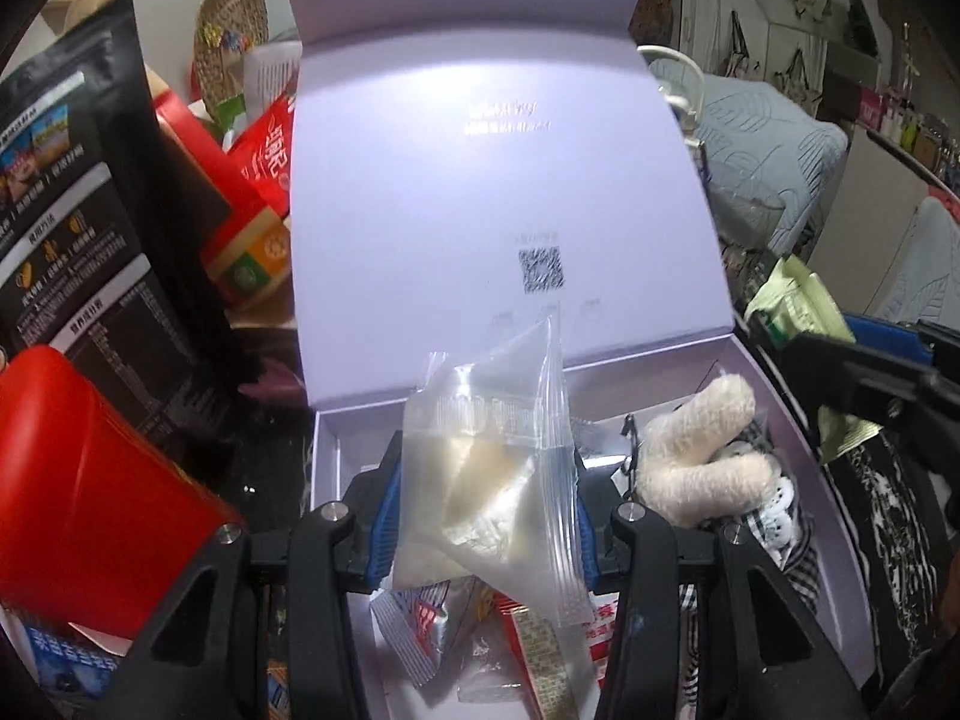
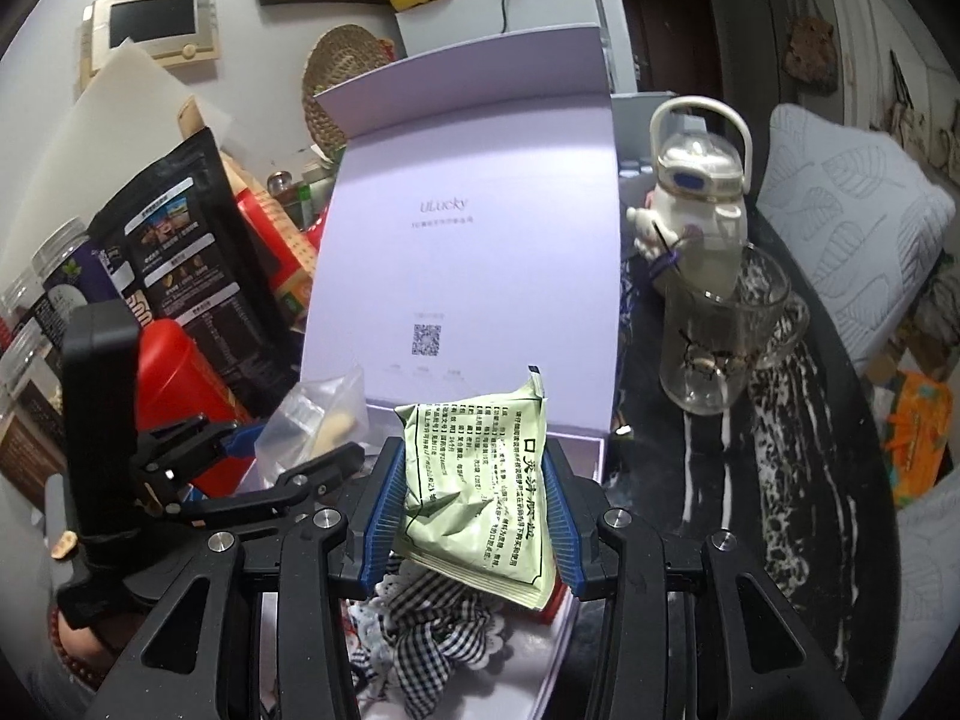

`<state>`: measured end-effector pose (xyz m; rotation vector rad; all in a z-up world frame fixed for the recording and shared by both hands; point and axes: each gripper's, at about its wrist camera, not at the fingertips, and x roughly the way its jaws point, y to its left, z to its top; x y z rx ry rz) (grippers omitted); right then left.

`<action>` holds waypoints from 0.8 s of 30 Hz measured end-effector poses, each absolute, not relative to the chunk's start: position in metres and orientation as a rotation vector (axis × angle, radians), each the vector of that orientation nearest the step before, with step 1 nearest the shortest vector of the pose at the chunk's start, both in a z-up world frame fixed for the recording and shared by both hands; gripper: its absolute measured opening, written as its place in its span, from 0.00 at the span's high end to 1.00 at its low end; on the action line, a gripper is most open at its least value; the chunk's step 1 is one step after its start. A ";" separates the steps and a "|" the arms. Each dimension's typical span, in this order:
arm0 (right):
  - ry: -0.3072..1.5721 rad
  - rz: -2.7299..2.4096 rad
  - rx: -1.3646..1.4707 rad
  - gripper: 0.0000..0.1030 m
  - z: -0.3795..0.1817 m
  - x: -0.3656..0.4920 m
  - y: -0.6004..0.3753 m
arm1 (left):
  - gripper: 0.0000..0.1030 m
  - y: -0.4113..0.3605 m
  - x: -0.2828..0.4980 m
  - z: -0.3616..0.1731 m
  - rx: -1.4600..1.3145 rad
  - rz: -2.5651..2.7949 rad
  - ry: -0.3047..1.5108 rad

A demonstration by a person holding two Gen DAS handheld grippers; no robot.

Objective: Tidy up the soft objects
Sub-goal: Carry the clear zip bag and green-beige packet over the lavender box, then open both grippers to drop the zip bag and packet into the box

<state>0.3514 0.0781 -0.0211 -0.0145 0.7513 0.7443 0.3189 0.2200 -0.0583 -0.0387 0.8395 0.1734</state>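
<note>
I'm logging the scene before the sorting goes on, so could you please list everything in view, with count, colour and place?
Gift box: one, lilac, centre, lid upright.
Clear plastic bag: one, transparent with pale contents, between the left gripper's pads, over the box.
Green sachet: one, pale green with black print, between the right gripper's pads.
Plush toy: one, cream, inside the box, right side.
Checked cloth: one, black and white, in the box.
Black pouch: one, left of the box.
Red canister: one, near left.
Glass mug: one, clear, right of the box.
Water bottle: one, white, behind the mug.
Left gripper: black, blue pads.
Right gripper: black, blue pads.
</note>
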 end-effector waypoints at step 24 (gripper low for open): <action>0.851 0.737 -0.001 0.58 -0.068 0.370 0.093 | 0.26 0.234 0.317 -0.048 -0.090 0.205 0.900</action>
